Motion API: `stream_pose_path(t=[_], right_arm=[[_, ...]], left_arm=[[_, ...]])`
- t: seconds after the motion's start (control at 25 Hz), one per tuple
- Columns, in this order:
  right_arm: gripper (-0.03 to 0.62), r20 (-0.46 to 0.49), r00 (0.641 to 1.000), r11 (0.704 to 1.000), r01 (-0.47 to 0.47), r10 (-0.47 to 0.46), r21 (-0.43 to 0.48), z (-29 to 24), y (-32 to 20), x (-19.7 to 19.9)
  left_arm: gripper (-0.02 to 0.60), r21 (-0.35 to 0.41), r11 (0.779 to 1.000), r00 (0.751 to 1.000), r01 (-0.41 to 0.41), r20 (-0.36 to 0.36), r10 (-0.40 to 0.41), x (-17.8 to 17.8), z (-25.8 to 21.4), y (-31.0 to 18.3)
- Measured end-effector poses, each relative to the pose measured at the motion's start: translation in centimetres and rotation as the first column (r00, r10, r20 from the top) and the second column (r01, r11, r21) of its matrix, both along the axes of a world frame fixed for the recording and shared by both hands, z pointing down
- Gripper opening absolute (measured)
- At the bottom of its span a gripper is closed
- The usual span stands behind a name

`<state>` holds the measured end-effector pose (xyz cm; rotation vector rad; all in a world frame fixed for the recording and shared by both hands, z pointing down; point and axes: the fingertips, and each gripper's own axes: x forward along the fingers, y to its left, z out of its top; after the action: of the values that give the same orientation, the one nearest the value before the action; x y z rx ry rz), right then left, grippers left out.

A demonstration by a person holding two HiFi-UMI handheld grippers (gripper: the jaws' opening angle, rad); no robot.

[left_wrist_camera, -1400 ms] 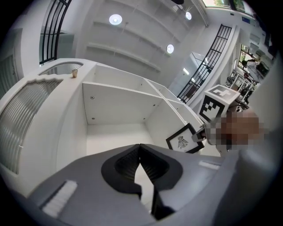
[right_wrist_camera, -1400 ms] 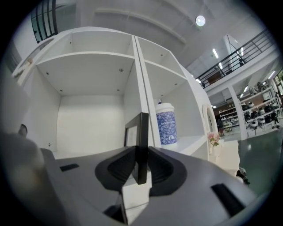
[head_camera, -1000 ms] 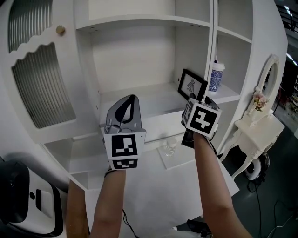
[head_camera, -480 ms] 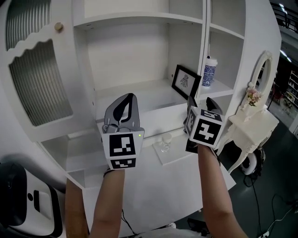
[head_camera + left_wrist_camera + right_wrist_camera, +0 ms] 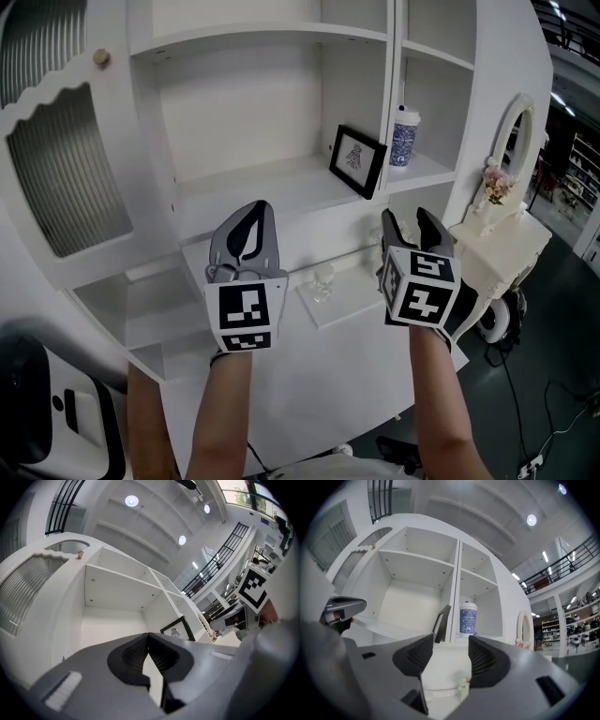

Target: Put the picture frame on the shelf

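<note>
Picture frame [image 5: 357, 160] placement looks done, judging by how things lie: the frame stands on the shelf [image 5: 262, 183] with neither gripper touching it, so little seems left beyond drawing the hands away.

Nearest, the left gripper [image 5: 258, 208] is held up in front of the cabinet with its jaws pressed together, tips meeting and nothing between them. To its right, the right gripper [image 5: 408, 220] has its jaws spread wide and empty; through the gap only the cabinet shows.

Just beyond the grippers, a small clear glass piece [image 5: 322, 284] sits on a lower white ledge.

Farther back, the frame rests at the right end of the wide compartment, close beside the upright divider. It is black-edged, holding a pale picture with a dark sketch-like figure, and it stands upright with a slight backward lean, its face turned toward the left and near. Right of the divider, in the narrow compartment, stands a blue-patterned lidded cup [image 5: 405, 138].
</note>
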<state>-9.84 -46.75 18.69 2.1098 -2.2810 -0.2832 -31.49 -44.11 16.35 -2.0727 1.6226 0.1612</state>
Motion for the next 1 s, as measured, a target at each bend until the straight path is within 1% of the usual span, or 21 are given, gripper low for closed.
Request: stream_pose_path(t=[0.12, 0.24, 0.4, 0.56, 0.64, 0.8, 0.92, 1.0], right_arm=[[0.229, -0.027, 0.999, 1.000, 0.023, -0.023, 0.004, 0.5, 0.7, 0.4], [0.196, -0.051, 0.998, 0.999, 0.034, -0.034, 0.015, 1.3, 1.4, 0.8], [0.072, -0.052, 0.998, 0.999, 0.042, -0.040, 0.035, 2.2, 2.4, 1.4], [0.022, -0.037, 0.996, 0.994, 0.089, -0.087, 0.063, 2.6, 3.3, 1.4], [0.011, -0.048, 0.992, 0.988, 0.120, -0.116, 0.095, 2.6, 4.0, 1.2], [0.009, -0.074, 0.983, 0.969, 0.177, -0.167, 0.170, 3.3, 5.3, 0.7], [0.009, -0.062, 0.984, 0.969, 0.178, -0.169, 0.169, 4.2, 5.9, 1.1], [0.009, -0.070, 0.986, 0.973, 0.160, -0.150, 0.165, 4.4, 5.9, 1.5]], left_arm=[[0.009, 0.008, 1.000, 1.000, -0.010, 0.001, 0.010, 0.3, 0.3, 0.2], [0.009, 0.017, 1.000, 1.000, -0.026, 0.001, 0.026, 0.8, 0.4, 0.5], [0.009, 0.019, 0.999, 0.999, -0.044, 0.000, 0.044, 1.4, 1.4, 0.9], [0.009, -0.010, 0.998, 0.998, -0.056, -0.010, 0.056, 1.8, 3.2, 0.7], [0.009, -0.015, 0.997, 0.997, -0.072, -0.023, 0.072, 2.1, 3.6, 0.8], [0.009, -0.025, 0.989, 0.988, -0.148, -0.039, 0.147, 3.0, 4.5, 1.2], [0.009, -0.036, 0.987, 0.987, -0.157, -0.052, 0.155, 3.0, 5.3, 1.5], [0.009, -0.031, 0.988, 0.988, -0.149, -0.034, 0.148, 3.1, 5.5, 1.7]])
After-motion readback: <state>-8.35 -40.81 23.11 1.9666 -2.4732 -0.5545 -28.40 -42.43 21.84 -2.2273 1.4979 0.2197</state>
